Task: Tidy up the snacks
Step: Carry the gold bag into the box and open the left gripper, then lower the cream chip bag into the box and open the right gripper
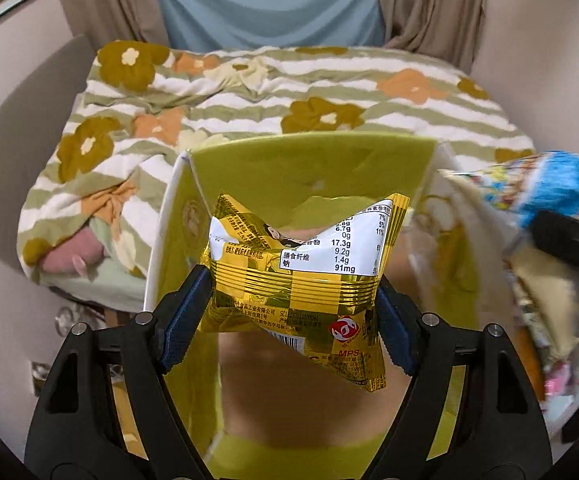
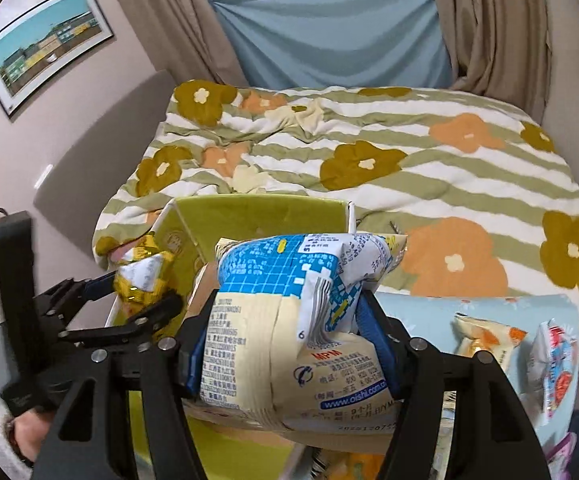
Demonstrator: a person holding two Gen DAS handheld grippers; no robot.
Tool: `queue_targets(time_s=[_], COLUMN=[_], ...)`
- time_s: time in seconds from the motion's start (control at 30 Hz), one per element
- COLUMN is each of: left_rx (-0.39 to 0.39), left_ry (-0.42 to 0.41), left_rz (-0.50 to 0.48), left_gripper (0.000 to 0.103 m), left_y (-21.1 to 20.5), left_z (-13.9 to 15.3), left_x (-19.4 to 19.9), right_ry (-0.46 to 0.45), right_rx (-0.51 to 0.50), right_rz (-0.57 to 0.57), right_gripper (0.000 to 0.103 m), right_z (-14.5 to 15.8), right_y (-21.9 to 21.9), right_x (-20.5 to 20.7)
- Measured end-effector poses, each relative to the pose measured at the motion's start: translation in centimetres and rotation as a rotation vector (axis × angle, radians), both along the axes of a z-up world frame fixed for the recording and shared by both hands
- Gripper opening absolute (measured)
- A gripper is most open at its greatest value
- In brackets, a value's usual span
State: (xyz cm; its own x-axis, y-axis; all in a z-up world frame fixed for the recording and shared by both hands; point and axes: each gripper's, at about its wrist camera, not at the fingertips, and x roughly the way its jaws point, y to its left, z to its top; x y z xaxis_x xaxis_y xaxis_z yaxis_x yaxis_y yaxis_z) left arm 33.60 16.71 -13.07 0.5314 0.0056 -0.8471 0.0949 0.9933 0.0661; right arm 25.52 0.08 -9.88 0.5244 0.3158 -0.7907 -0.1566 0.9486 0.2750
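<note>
Snacks are mid-sort: left gripper (image 1: pixel 293 300) fingers clamp a gold packet (image 1: pixel 301 276) over the green box (image 1: pixel 313 160), right gripper (image 2: pixel 285 344) fingers pinch a blue-and-cream bag (image 2: pixel 289 320) beside it, and loose packets (image 2: pixel 485 336) seemingly still await sorting

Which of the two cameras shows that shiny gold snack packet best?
The left wrist view: the gold packet fills the centre, pinched in the left gripper, its label readable. The right wrist view shows it only small at the left edge.
</note>
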Motion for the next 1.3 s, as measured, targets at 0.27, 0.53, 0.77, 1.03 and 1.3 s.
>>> queue_targets(time_s=[0.27, 0.53, 0.77, 1.03, 1.3], left_rx=[0.040, -0.016, -0.050, -0.038, -0.081], left_ry=[0.005, 0.023, 0.010, 0.020, 0.010], left_rz=[0.019, 0.089, 0.136, 0.162, 0.158], left_gripper=[0.103, 0.103, 0.103, 0.103, 0.103], left_y=[0.4, 2.8, 4.2, 5.3, 5.3], left_z=[-2.2, -0.9, 0.6, -0.3, 0.0], left_x=[1.4, -1.9, -3.9, -4.0, -4.9], right_ry=[0.017, 0.003, 0.002, 0.012, -0.010], right_rx=[-0.042, -0.089, -0.078, -0.061, -0.095], right_rz=[0.022, 0.042, 0.079, 0.085, 0.091], right_gripper=[0.062, 0.062, 0.063, 0.103, 0.103], right_z=[-1.0, -1.6, -2.1, -4.8, -3.7], right_y=[0.6, 1.4, 3.6, 5.5, 4.6], right_x=[1.1, 1.4, 4.4, 7.0, 5.5])
